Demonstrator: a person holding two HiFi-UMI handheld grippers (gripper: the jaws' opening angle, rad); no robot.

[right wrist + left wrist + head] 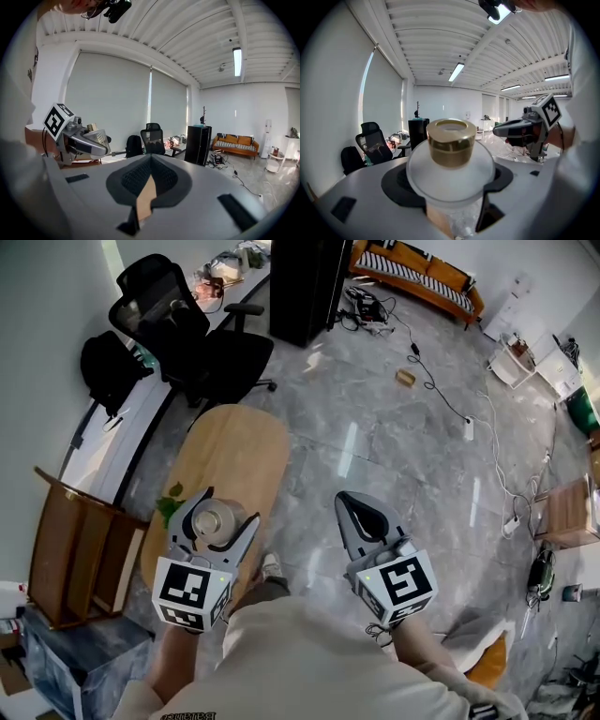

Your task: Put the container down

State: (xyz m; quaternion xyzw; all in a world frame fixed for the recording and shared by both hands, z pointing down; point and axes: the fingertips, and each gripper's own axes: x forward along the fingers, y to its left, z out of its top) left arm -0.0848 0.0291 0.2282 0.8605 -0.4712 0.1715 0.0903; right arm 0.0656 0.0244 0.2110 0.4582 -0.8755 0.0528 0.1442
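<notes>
Grey marble floor (394,456) spreads under a light oval wooden table (234,451). The left gripper (225,509) is clamped around a frosted round container with a gold lid (450,146), held above the table's near end. Beside it, over the floor, the right gripper (351,505) has its jaws pressed together with nothing between them. A black office chair (183,334) stands beyond the table.

My left gripper (231,506) and my right gripper (343,499) have grey shells, with black ribbed pads inside the jaws. Each one carries a white cube (192,589) with black square markers. I wear a cream shirt (309,662).
</notes>
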